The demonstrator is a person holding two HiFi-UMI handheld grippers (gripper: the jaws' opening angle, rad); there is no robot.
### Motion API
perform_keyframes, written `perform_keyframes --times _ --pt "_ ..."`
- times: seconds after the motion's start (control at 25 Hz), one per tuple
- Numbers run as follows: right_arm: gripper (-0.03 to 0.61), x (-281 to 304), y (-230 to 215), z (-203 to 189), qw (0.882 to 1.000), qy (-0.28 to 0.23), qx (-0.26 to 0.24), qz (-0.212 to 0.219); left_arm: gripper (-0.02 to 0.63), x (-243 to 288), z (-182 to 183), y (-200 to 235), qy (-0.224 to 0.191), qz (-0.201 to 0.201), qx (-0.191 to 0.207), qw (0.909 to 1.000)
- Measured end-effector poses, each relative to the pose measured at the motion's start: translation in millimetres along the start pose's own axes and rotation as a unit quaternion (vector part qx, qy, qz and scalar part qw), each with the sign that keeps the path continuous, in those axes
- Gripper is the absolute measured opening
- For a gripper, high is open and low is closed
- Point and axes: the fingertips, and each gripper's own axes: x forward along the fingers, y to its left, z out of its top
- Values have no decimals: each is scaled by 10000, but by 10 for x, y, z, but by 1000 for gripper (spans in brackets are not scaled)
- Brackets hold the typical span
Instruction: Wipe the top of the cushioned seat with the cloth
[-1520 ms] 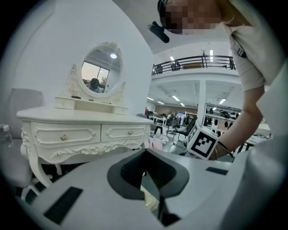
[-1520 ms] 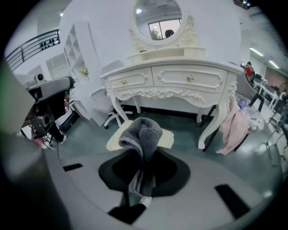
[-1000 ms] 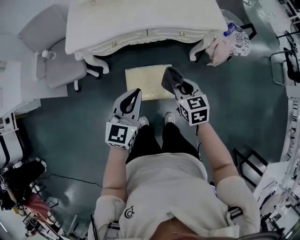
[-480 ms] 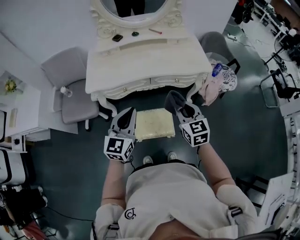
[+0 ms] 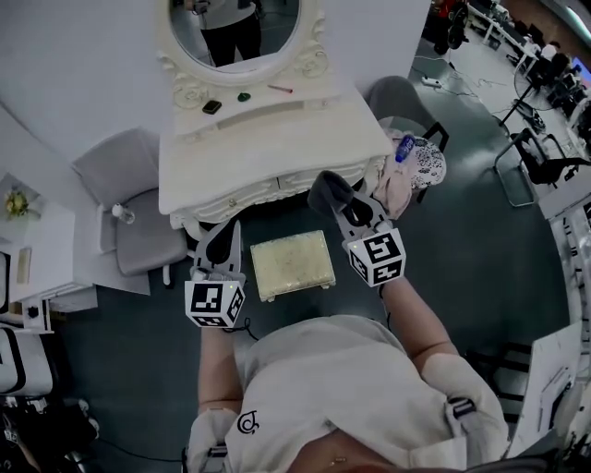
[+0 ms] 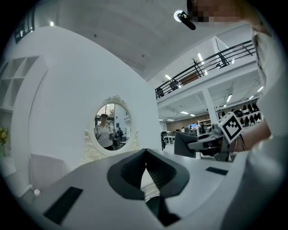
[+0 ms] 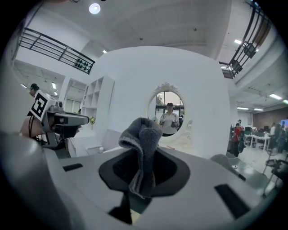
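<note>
Two-handed and standing, looking steeply down onto a cream cushioned seat (image 5: 292, 264) sitting at 6 o'clock from a white dressing table (image 5: 268, 152). Pinching a grey cloth (image 7: 141, 148) in the right gripper (image 5: 343, 207), clamping on its bunched middle, with a folded crest poking up past the tips and a short tail drooping below. Hovering at 1 o'clock from the seat, apparently raised clear of the cushion, so judging the wiping as not yet begun. Holding the left gripper (image 5: 226, 238) at 9 o'clock from the seat, tips pressing together on nothing. Reaching both forearms forward, aiming both grippers roughly level toward 12 o'clock, at the oval mirror (image 5: 235, 28). Expecting the cloth to handle as soft, light and limp, flopping and bunching rather than lying flat; probably best gripping at the gathered fold while leaving loose fabric to spread. Expecting the padded top to give under pressure, so favouring light, even strokes.
</note>
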Motion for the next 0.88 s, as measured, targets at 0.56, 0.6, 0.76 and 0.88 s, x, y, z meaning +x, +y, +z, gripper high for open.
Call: perform_keyframes --times 0.56,0.6,0.76,0.88 --pt "67 -37 188 -15 9995 -53 150 257 13 -26 39 -84 -67 69 7 10000" --pt "67 -38 191 -14 9996 -52 154 252 13 -28 34 -87 -61 84 17 9999" --pt "67 -43 187 -35 9997 -29 140 210 12 -40 35 -117 -56 90 37 9999" --pt "67 -63 207 -51 9997 -15 108 214 12 -71 38 -142 -55 92 49 9999"
